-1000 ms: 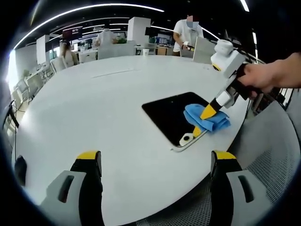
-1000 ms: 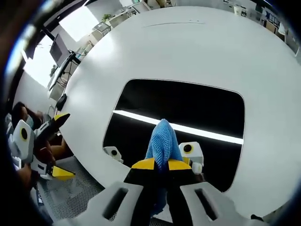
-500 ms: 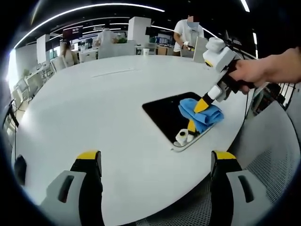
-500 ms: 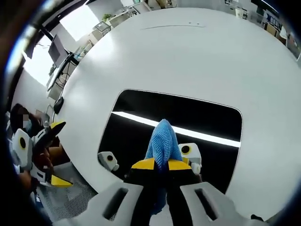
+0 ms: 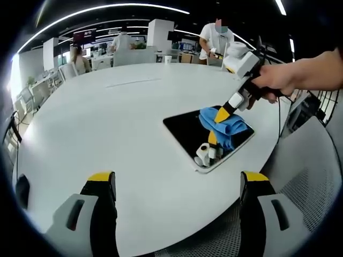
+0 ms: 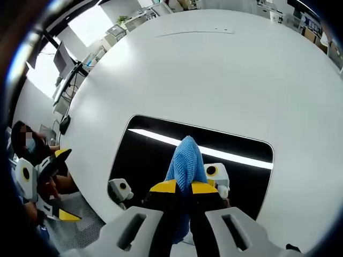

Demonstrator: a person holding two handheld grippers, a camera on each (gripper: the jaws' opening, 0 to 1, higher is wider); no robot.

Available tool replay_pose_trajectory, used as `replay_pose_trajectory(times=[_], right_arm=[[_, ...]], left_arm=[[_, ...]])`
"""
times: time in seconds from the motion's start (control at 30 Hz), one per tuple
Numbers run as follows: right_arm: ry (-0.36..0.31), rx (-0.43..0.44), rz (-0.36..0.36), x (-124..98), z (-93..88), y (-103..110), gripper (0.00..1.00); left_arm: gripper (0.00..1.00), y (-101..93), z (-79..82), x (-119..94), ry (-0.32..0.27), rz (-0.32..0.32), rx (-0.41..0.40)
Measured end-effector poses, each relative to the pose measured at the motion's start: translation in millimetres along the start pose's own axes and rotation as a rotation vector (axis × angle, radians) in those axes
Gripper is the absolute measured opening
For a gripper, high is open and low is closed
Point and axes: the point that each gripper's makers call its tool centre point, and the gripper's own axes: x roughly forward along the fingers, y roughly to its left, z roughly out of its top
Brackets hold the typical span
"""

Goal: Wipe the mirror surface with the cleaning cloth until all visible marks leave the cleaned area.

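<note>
A dark rectangular mirror (image 5: 187, 131) (image 6: 155, 155) lies flat on the white round table (image 5: 107, 123). On its right part rests a blue cleaning cloth (image 5: 222, 124) (image 6: 186, 160). My right gripper (image 5: 221, 113) (image 6: 183, 187), held by a hand, is shut on the cloth and presses it onto the glass. My left gripper (image 5: 177, 184) is open and holds nothing, hovering over the table's near edge, well short of the mirror. It also appears at the left of the right gripper view as the left gripper (image 6: 45, 182).
The table edge runs close to the mirror, with a grey mesh chair (image 5: 305, 182) beyond it. Chairs (image 5: 72, 64) and people stand at the far side of the table, a person (image 5: 214, 37) near the back right. A long ceiling light reflects in the glass.
My right gripper has dragged the cloth across the mirror, away from the table edge and toward the mirror's middle. The left gripper has stayed where it was.
</note>
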Motion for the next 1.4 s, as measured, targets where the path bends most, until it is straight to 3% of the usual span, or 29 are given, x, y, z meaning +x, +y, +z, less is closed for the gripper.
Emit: replay_pose_trajectory(times=[0.43, 1.07, 1.4], right_arm=[[0.000, -0.026, -0.004, 7, 22.9, -9, 0.02], [0.004, 0.004, -0.004, 16, 53.0, -20, 0.02], [0.010, -0.016, 0.005, 15, 51.5, -19, 0.02]], left_arm=[[0.94, 0.6, -1.2, 2, 0.000, 0.001, -0.007], [0.94, -0.1, -1.0, 1, 0.006, 0.004, -0.015], [0.94, -0.5, -1.4, 0, 0.011, 0.003, -0.012]])
